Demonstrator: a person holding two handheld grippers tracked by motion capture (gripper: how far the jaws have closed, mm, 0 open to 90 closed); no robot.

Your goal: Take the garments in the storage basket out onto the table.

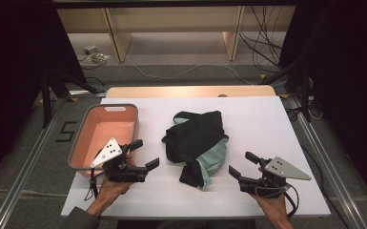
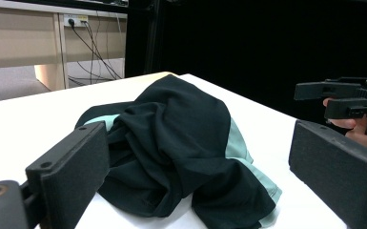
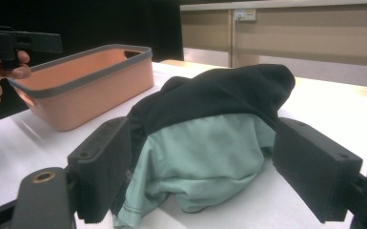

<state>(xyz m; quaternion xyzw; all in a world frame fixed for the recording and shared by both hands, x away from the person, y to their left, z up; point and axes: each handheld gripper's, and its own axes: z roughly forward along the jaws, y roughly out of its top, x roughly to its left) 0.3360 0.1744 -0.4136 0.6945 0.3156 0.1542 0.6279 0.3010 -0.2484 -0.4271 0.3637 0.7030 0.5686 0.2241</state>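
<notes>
White table point(image 1: 276, 119), crumpled garment point(image 1: 195, 140), its shape perhaps shorts, unclear

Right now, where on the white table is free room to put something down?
Bare patches: the white table right of the crumpled black and mint-green garment, the far strip behind it, and the gap between it and the pink plastic basket. The near edge is crowded by both open claws.

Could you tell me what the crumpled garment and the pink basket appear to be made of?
The crumpled black and mint-green garment looks like thin knit fabric, matte: it slumps in soft folds with a stitched hem. The pink rectangular basket with grey rim seems to be moulded plastic, smooth and slightly satin: rigid walls, rounded corners, a cut-out handle.
</notes>
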